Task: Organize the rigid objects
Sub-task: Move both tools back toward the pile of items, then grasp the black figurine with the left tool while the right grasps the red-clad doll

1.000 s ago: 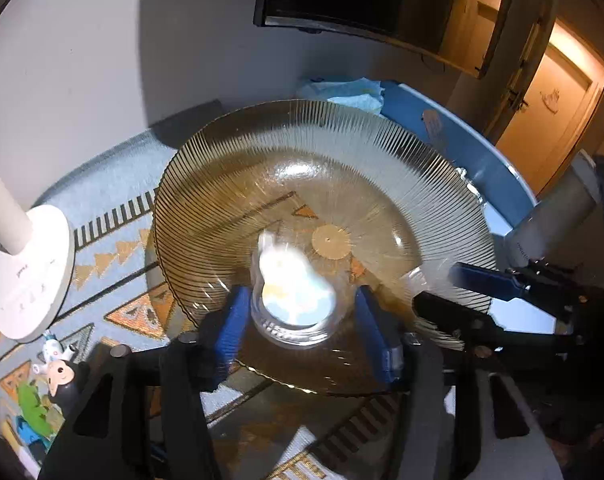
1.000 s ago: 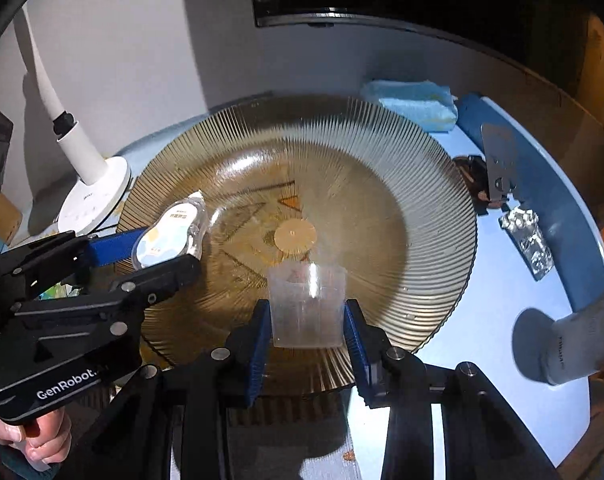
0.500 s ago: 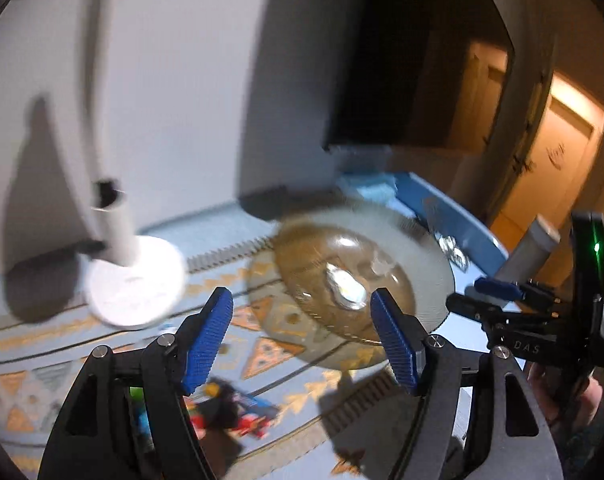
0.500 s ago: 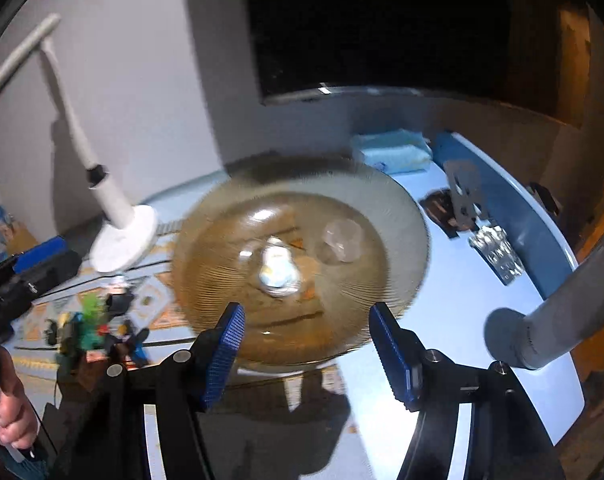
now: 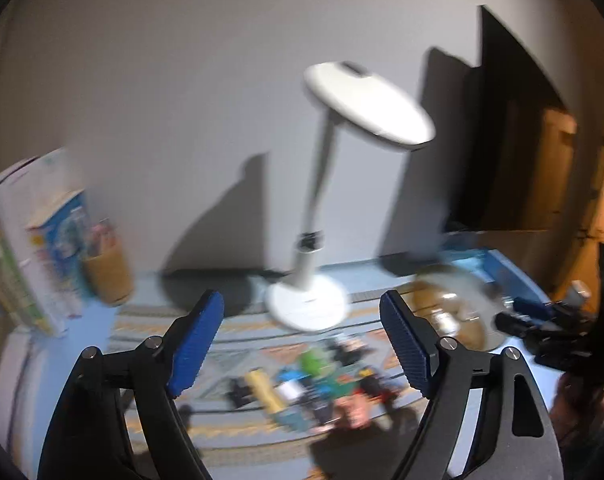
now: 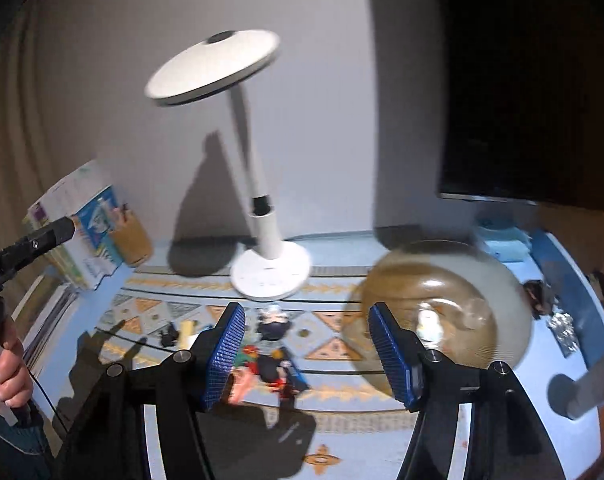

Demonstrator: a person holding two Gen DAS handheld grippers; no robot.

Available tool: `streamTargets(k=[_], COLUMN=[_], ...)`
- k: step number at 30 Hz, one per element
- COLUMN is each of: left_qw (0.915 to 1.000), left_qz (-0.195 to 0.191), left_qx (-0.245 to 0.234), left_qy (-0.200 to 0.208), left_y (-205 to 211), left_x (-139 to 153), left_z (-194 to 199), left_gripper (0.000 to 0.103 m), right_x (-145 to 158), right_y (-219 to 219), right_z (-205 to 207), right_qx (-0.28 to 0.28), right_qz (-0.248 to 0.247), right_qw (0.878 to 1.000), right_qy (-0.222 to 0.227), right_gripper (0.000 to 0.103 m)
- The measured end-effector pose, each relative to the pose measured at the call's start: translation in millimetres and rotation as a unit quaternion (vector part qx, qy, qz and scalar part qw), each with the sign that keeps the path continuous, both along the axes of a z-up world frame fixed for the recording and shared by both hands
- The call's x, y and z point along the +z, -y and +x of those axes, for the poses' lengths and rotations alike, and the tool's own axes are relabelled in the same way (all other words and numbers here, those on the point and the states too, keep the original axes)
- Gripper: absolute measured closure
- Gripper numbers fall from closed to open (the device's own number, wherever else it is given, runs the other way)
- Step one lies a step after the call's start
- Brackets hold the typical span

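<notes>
Patterned mat (image 6: pixel 334 344) bears blurred toys (image 6: pixel 270 360); both tongs (image 5: pixel 302 344) (image 6: pixel 306 356) gape, empty.

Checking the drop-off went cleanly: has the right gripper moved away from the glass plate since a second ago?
Yes. The right gripper, open and empty, has pulled back and left: the glass plate, earlier straight ahead, now sits to its right.

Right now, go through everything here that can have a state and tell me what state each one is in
left gripper: open, empty.
right gripper: open, empty.
glass plate: flat on the table, holding two small items.
small toys: scattered on the patterned mat.
desk lamp: upright; lit or not, cannot tell.
screen: dark.
</notes>
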State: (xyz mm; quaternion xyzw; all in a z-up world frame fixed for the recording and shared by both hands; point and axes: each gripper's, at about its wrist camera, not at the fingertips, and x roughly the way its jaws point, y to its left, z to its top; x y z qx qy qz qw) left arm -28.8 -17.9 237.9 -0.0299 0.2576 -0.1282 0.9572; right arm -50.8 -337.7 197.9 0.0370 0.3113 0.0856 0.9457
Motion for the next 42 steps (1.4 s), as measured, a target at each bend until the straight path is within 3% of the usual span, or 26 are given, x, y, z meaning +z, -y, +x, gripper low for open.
streamTargets(k=[8, 13, 17, 28, 30, 34, 42], left_qw=[0.9904, 0.9794, 0.9743, 0.9725, 0.9728, 0.9738, 0.9740], left_qz=[-0.005, 0.023, 0.032, 0.052, 0.049, 0.046, 0.079], left_qx=[0.075, 0.049, 0.026, 0.012, 0.012, 0.013, 0.010], left_qy=[-0.115, -0.195, -0.221, -0.227, -0.226, -0.222, -0.212], left_y=[-58.4, -50.2, -44.0, -31.1, -32.5, -37.9, -19.2], left_x=[-108.2, -176.2, -207.9, -227.5, -227.0, -227.1, -229.1], left_z=[33.2, 63.5, 77.4, 103.0, 105.6, 108.9, 115.2], left_gripper=[0.024, 0.024, 0.031, 0.034, 0.038, 0.041, 0.042], right_x=[-66.5, -122.0, -153.2, -181.1, -184.2, -186.3, -189.0], right_y=[-32.4, -38.3, -39.5, -49.7, -54.5, -61.9, -83.6], right_z=[33.3, 53.2, 59.5, 84.1, 89.5, 96.7, 101.7], right_qx=[0.032, 0.034, 0.034, 0.045, 0.049, 0.056, 0.083], right_qz=[0.012, 0.017, 0.012, 0.004, -0.001, -0.037, -0.100], right_qw=[0.995, 0.987, 0.981, 0.977, 0.977, 0.978, 0.976], right_qy=[-0.089, -0.158, -0.190, -0.208, -0.207, -0.197, -0.177], right_gripper=[0.040, 0.040, 0.040, 0.040, 0.049, 0.058, 0.058])
